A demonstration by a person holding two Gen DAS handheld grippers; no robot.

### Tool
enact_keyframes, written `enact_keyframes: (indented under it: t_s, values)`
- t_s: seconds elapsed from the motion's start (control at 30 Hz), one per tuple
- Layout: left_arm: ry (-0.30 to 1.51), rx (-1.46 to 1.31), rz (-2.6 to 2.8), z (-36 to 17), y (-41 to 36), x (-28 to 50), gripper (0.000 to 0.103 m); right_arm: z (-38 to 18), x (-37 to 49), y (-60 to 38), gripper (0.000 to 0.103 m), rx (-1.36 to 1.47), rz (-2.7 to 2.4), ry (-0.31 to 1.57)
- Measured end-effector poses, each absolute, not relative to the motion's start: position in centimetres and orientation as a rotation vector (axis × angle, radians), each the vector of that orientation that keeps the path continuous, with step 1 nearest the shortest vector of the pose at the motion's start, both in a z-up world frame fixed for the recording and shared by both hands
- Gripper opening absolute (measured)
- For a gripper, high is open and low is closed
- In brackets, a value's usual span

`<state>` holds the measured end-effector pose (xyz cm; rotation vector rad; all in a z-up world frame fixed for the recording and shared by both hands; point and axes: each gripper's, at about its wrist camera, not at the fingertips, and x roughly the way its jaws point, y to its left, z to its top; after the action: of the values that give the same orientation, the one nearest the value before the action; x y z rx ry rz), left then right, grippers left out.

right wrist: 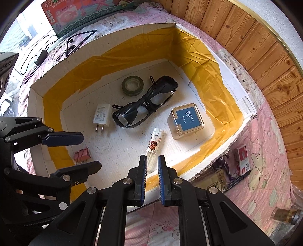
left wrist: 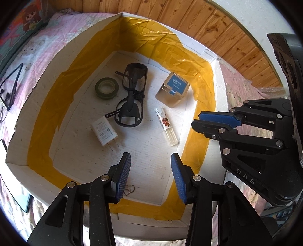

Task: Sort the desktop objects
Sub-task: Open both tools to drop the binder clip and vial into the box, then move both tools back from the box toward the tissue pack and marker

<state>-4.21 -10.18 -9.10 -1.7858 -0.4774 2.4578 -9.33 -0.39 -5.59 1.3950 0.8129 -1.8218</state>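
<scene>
A white cardboard box (left wrist: 56, 62) lined with yellow tape holds a green tape roll (left wrist: 107, 88), black glasses (left wrist: 130, 96), a gold tin with a blue lid (left wrist: 172, 89), a clear lighter (left wrist: 166, 128) and a white charger (left wrist: 104, 133). My left gripper (left wrist: 151, 160) hangs open over the box's near end with nothing between its pads. A pink binder clip (right wrist: 82, 154) lies on the box floor under it; only its wire loop (left wrist: 129, 189) shows in the left wrist view. My right gripper (right wrist: 152, 160) is shut and empty above the box's edge, just short of the lighter (right wrist: 154, 143).
The box sits on a pink patterned bedcover (right wrist: 265, 151) against a wooden wall (right wrist: 274, 66). Earphones (right wrist: 75, 43), a black cable (right wrist: 40, 56) and a colourful carton (right wrist: 75, 15) lie beyond the box. A red-and-white pack (right wrist: 242, 157), a pen and a small bottle (right wrist: 286, 215) lie to its right.
</scene>
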Motion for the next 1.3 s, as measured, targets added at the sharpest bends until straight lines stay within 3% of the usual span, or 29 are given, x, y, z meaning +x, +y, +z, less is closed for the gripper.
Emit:
enact_keyframes:
  t_s: [0.6,1.3]
  values:
    - [-0.427,-1.738,2.531,-7.4,-9.3,-3.6,0.046,-3.8,-8.0,-0.2,0.017,1.349,-1.821,0.810]
    - [-0.345,-1.620,2.719,-3.9,-7.8,-1.9,0.046,-0.6,-6.8,2.8,0.019,1.203,-1.952,0.642]
